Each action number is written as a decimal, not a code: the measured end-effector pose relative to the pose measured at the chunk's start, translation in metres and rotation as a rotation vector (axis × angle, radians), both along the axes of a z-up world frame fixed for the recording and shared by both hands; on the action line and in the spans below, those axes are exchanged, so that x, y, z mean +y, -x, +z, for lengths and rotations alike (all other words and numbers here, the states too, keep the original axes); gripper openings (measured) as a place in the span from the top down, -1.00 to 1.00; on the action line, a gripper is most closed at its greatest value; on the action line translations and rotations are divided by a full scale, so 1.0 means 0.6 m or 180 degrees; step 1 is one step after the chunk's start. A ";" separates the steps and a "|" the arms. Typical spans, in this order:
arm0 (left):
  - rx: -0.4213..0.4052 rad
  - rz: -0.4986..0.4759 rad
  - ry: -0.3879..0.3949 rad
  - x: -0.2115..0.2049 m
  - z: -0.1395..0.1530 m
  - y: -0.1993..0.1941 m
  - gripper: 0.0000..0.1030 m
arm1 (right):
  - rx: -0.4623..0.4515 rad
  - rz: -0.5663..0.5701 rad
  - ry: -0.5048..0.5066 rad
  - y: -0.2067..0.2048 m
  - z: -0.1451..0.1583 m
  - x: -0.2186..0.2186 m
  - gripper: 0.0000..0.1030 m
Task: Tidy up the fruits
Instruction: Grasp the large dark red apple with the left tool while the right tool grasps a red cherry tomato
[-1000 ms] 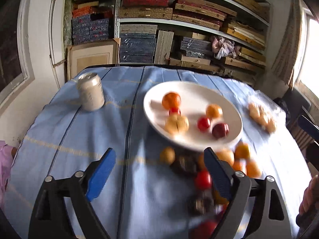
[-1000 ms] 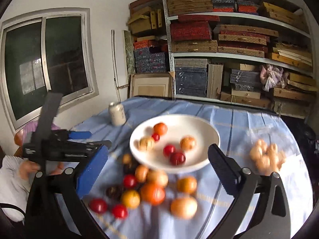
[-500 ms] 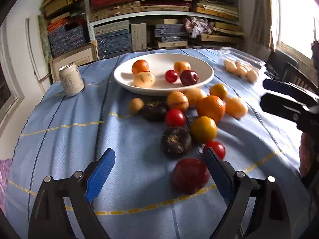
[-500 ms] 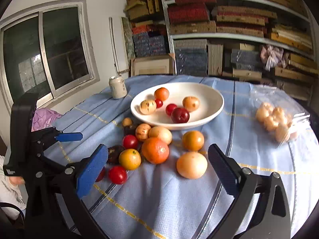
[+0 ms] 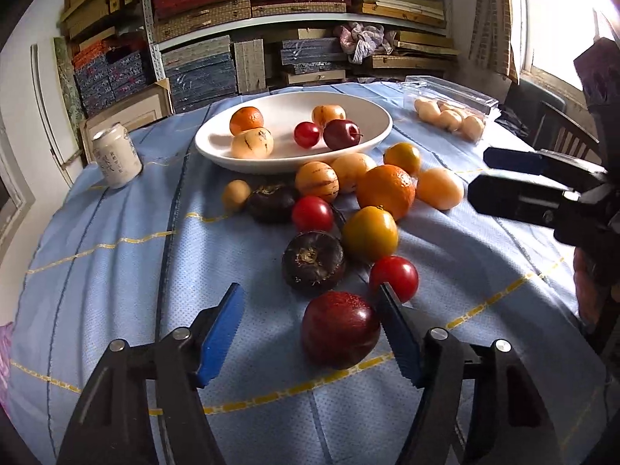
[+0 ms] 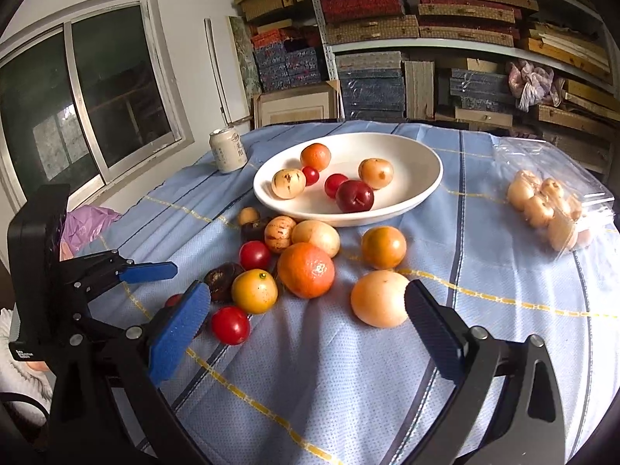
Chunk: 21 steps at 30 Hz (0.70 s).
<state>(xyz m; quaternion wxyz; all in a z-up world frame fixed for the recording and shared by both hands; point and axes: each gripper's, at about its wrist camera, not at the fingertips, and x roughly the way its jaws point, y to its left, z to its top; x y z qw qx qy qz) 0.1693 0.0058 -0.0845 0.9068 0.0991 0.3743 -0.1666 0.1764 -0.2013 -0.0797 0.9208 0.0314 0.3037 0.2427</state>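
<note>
Left gripper point(image 5: 310, 333) sits low over the blue tablecloth point(image 5: 116, 271), jaws have just been closing in around the dark red plum point(image 5: 340, 329). Plum lies between the blue pads; right pad looks at or just beside its skin, left pad clearly apart from it, so no pinch. Plum rests on the cloth at the near edge of the loose fruit cluster, just in front of a dark brown fruit point(image 5: 313, 262) and a red tomato point(image 5: 394, 277).

Right gripper point(image 6: 306, 325) hovers over the cloth, jaws spread wide, holding nothing. A pale orange fruit point(image 6: 379, 298) lies just inside its right finger; whether they touch is unclear.

White bowl point(image 6: 426, 178) beyond the cluster holds six fruits. Drink can point(image 5: 115, 155) stands left of the bowl; clear bag of pale fruit point(image 6: 550, 205) lies to its right.
</note>
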 end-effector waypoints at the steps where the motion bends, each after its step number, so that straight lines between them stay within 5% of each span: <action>1: 0.0027 -0.0013 0.0041 0.002 0.000 -0.001 -0.31 | 0.0005 0.0009 0.0008 0.000 -0.001 0.001 -0.91; 5: 0.0131 -0.0094 0.0174 0.004 -0.002 -0.005 -0.01 | 0.0041 0.0075 0.0065 0.000 -0.008 0.011 -0.91; 21: 0.0351 -0.0107 0.0170 0.006 -0.010 -0.006 0.23 | 0.0089 0.0204 0.0159 0.005 -0.017 0.030 -0.91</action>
